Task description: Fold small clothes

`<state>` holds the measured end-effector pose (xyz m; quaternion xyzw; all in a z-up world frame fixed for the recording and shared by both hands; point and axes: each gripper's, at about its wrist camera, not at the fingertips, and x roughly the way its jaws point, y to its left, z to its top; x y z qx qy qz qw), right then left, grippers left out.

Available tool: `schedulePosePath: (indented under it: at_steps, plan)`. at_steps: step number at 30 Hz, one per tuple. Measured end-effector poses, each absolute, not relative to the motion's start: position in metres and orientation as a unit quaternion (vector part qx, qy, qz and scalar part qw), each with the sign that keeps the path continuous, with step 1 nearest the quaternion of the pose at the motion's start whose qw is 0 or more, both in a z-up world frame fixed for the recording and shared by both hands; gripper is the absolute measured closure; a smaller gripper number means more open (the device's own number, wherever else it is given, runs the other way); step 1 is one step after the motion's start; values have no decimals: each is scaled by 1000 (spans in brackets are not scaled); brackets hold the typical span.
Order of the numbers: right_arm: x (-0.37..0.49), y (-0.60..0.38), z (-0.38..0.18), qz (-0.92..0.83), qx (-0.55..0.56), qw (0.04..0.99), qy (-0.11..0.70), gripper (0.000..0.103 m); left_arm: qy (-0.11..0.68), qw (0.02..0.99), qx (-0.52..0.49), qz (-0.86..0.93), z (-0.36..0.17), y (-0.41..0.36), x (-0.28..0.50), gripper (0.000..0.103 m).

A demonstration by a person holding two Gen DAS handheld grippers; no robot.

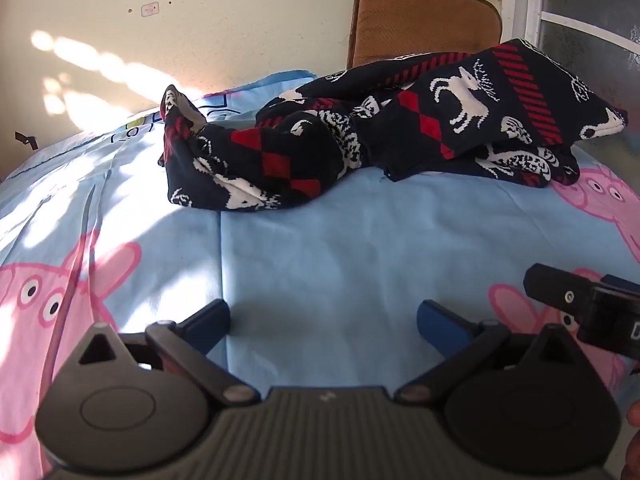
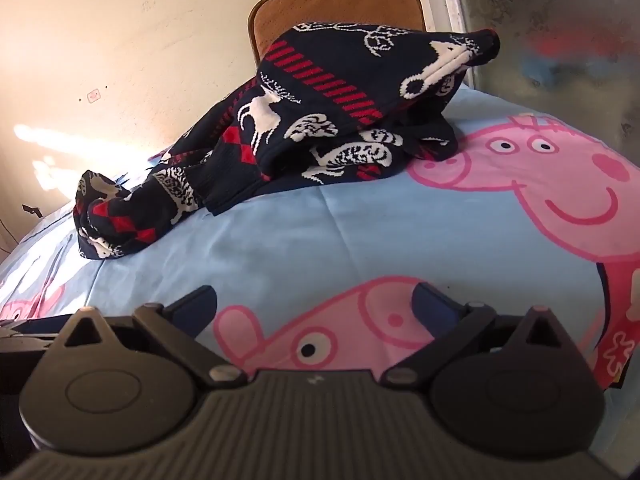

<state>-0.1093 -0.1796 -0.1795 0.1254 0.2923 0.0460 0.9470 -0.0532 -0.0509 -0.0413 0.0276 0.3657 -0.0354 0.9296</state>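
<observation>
The dark navy knitted sweater with white reindeer and red diamond pattern (image 1: 400, 128) lies crumpled in a heap toward the far side of the bed, one sleeve (image 1: 224, 168) twisted out to the left and the body bunched and doubled over itself toward the right, its upper part propped up near the brown padded chair back (image 1: 424, 16) behind it. It rests on the light blue bedsheet printed with pink cartoon pigs (image 1: 320, 248), well apart from both of my tools. My left gripper (image 1: 323, 322) hangs over bare sheet with its blue fingers (image 1: 208, 320) spread wide and nothing between them; my right gripper (image 2: 316, 304) is the same, fingers apart and empty, and its tip shows at the edge of the left view just beside the other. I judge the main risk is in the first grab: the knit is thick and layered, so I could pinch two layers at once, or catch the sheet with it, and drag the whole bundle instead of opening it flat. The twisted sleeve may stay trapped under the body and spoil the fold. Strong sunlight (image 1: 120, 184) washes out the left side of the bed, so I may misjudge the cuff's edge there. Lifting too close to the chair could snag the knit on it.
</observation>
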Motion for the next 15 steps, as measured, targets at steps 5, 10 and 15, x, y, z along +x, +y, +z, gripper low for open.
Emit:
schedulePosePath:
  at_steps: [5,10,15]
  plan:
    - [-112,-177,-181,45,125,948,288,0,366,930,25,-32,-42,-54,-55,0]
    - [-111,-177,-179,45,121,946,297,0,366,930,23,-29,-42,-56,-55,0]
    - [-109,-179,-179,45,121,947,294,0,366,930,23,-26,-42,-58,-55,0]
